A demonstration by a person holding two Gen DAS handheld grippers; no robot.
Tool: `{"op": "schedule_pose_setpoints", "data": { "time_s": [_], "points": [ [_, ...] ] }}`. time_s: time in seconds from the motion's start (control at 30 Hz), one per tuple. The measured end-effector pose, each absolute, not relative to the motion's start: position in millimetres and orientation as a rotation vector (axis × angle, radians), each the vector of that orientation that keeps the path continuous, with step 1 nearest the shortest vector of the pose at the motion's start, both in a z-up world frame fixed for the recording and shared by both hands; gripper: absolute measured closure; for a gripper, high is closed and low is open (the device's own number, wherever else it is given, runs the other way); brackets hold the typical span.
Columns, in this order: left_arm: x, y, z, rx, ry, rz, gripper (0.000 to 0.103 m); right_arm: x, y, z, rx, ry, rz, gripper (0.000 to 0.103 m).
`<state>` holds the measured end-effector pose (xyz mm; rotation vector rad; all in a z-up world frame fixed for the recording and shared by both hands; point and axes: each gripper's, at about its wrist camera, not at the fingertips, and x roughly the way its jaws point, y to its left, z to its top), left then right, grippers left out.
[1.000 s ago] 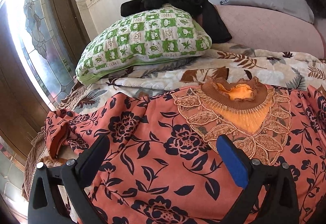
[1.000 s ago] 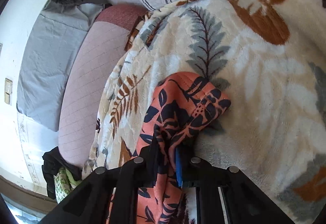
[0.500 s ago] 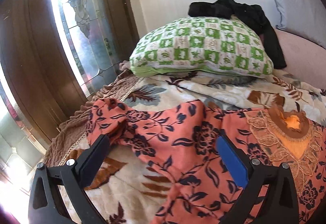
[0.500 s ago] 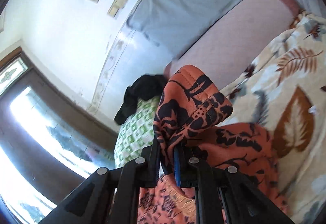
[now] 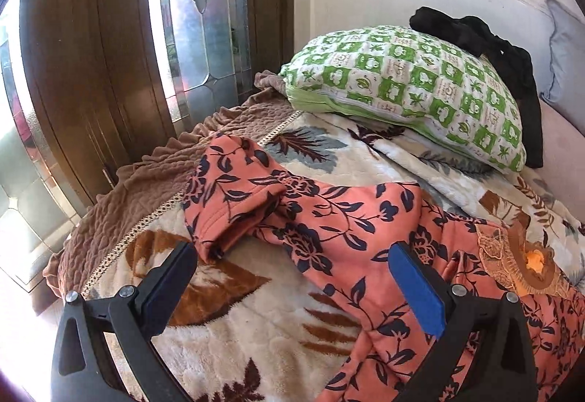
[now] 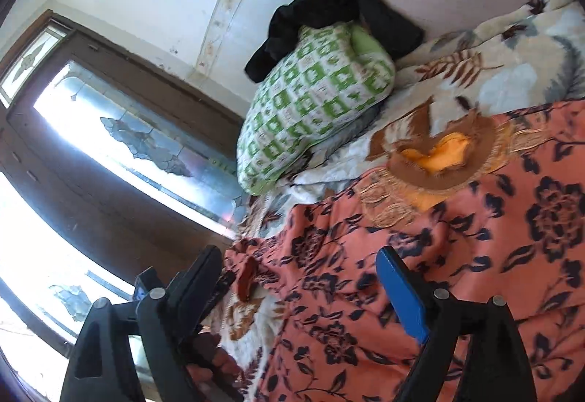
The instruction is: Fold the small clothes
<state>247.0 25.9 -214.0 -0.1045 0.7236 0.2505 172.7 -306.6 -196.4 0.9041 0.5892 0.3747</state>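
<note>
Left wrist view: left gripper (image 5: pixel 289 277) released, jaws wide, nothing between them, low centre of frame over the blanket (image 5: pixel 234 339). One orange floral top (image 5: pixel 329 219) lies spread on the bed from centre to lower right; one sleeve (image 5: pixel 226 197) folded back on itself at centre left, cuff open toward the camera. Collar (image 5: pixel 526 255) with gold embroidery at right edge. One green-checked pillow (image 5: pixel 409 87) upper right, its squares carry small print too small to read. One black garment (image 5: pixel 486 40) draped over the pillow's far side. One brown ruffled cover (image 5: pixel 146 190) along the bed edge at left, one wooden door (image 5: pixel 91 54) with leaded glass behind it. No brand or label readable.

Right wrist view, frame rolled: right gripper (image 6: pixel 299 277) has just been opening, jaws wide and free of cloth, the top under and beyond them. Collar shows larger here, right of centre. Only this view shows part of the left gripper at lower left, and fingers (image 6: pixel 215 361) of a hand beneath it. Only the left view shows the folded sleeve clearly.
</note>
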Motion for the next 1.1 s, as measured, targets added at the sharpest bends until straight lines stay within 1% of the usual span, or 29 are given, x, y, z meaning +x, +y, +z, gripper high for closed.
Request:
{"op": "schedule_pose_setpoints", "data": {
  "time_s": [0.07,0.1,0.13,0.17,0.2,0.23,0.27,0.3,0.47,0.53,0.57,0.6,0.67,0.77,0.8,0.83,0.87,0.97,1.1],
  "points": [
    [250,17,-216,-0.098,0.728,0.218,0.0,156,-329,-201,0.873,0.601,0.251,0.016],
    [250,12,-216,-0.093,0.722,0.202,0.0,151,-338,-202,0.856,0.614,0.202,0.02],
    [251,6,-216,-0.086,0.716,0.177,0.0,145,-347,-204,0.839,0.626,0.163,0.024],
    [252,-1,-216,-0.076,0.713,0.142,0.0,139,-355,-209,0.826,0.636,0.127,0.031],
    [254,-9,-217,-0.067,0.716,0.099,0.001,133,-363,-214,0.822,0.65,0.094,0.036],
    [257,-17,-219,-0.066,0.727,0.048,0.003,128,-371,-220,0.826,0.668,0.062,0.04],
    [260,-25,-222,-0.073,0.747,-0.003,0.009,125,-379,-227,0.834,0.686,0.035,0.048],
    [264,-31,-227,-0.085,0.772,-0.05,0.015,125,-385,-234,0.841,0.704,0.008,0.051],
    [282,-59,-252,-0.045,0.877,-0.117,0.017,130,-420,-267,0.933,0.8,-0.064,0.053],
    [286,-67,-259,-0.024,0.905,-0.15,0.017,129,-432,-275,0.973,0.798,-0.079,0.053],
    [288,-71,-263,-0.012,0.922,-0.175,0.031,128,-437,-279,0.989,0.793,-0.08,0.054],
    [288,-75,-267,-0.001,0.945,-0.207,0.06,128,-440,-281,1.001,0.79,-0.08,0.055],
    [292,-83,-280,-0.007,1.013,-0.278,0.083,130,-445,-287,1.018,0.793,-0.074,0.056],
    [295,-87,-289,-0.011,1.038,-0.283,0.089,138,-443,-300,1.026,0.833,-0.069,0.056],
    [295,-85,-288,-0.031,1.038,-0.288,0.095,142,-441,-308,1.018,0.875,-0.079,0.057],
    [296,-81,-285,-0.063,1.037,-0.298,0.097,147,-438,-316,1.007,0.924,-0.095,0.059],
    [297,-76,-282,-0.103,1.035,-0.314,0.098,149,-437,-320,1.001,0.934,-0.105,0.064],
    [299,-57,-270,-0.222,1.025,-0.346,0.098,152,-434,-313,0.953,0.933,-0.122,0.064],
    [295,-44,-252,-0.26,0.962,-0.343,0.1,153,-428,-311,0.9,0.936,-0.146,0.064]
  ]
}}
